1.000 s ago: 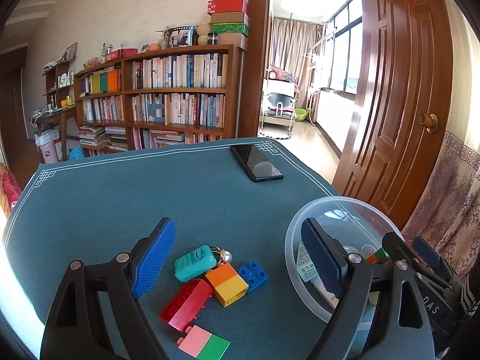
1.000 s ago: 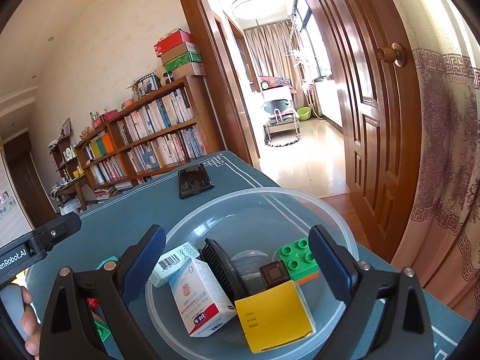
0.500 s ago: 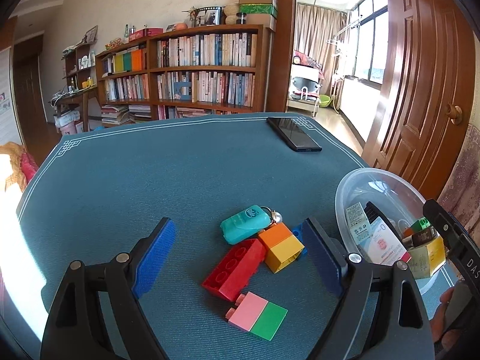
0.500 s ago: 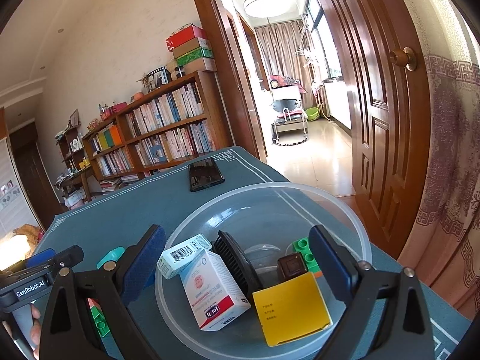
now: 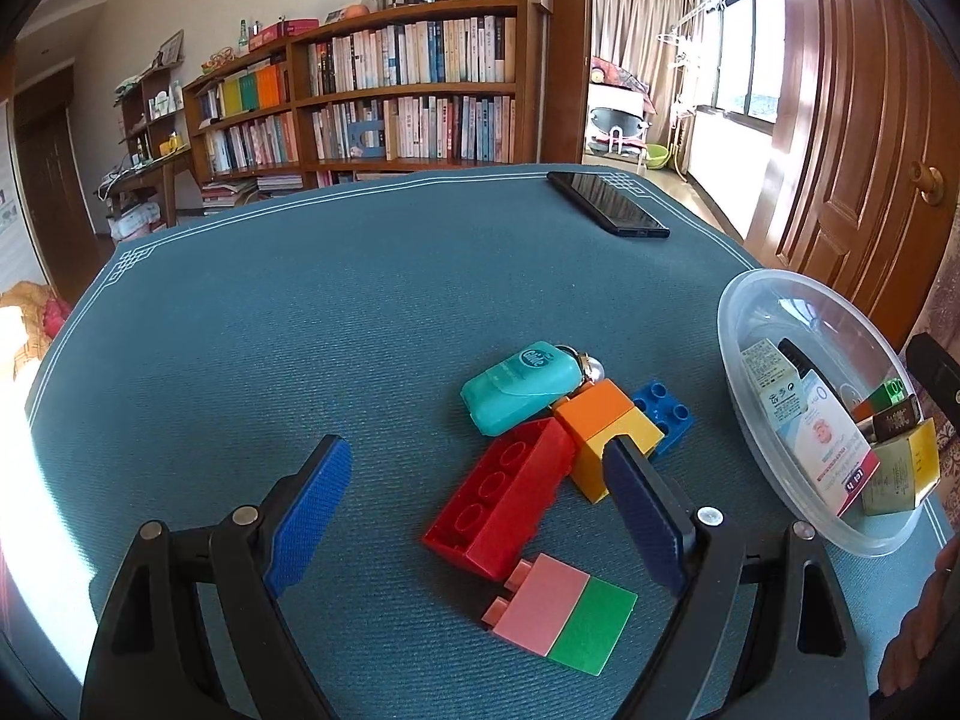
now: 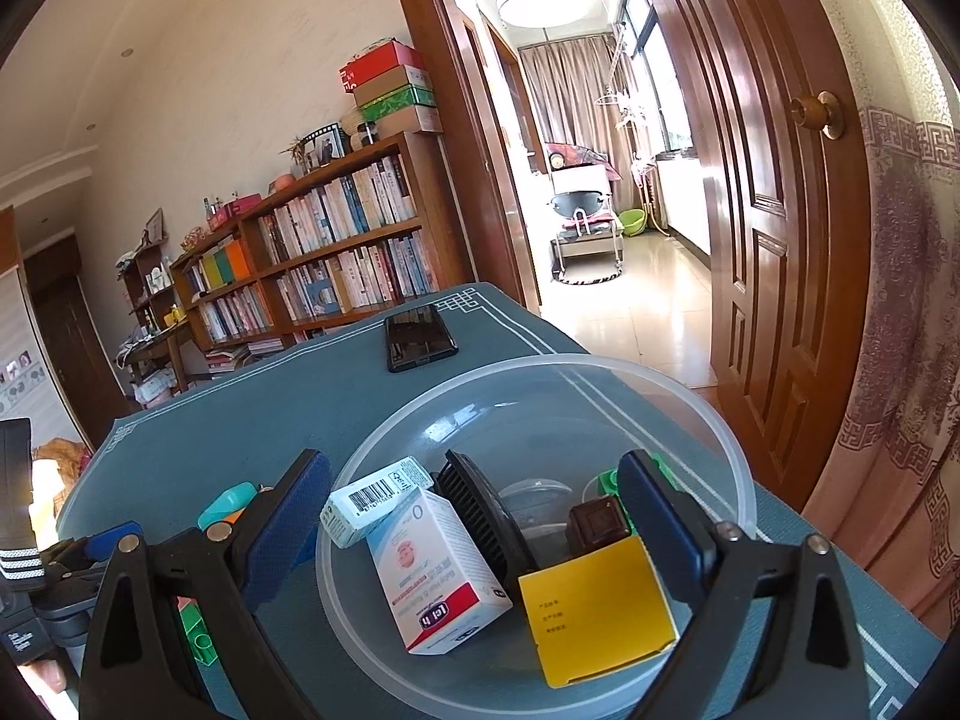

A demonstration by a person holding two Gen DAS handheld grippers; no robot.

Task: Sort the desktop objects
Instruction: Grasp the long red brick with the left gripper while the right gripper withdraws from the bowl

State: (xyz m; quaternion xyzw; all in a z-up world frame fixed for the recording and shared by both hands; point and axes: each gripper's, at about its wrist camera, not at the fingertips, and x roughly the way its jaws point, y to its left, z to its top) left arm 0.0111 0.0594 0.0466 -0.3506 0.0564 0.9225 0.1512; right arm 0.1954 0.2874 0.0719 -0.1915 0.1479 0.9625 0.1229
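Glossy studded red brick [image 5: 501,498] on ribbed cloth [image 5: 270,324]

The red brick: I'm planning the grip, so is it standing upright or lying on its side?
On its side. The red brick lies on the table mat with its round sockets facing up and left.
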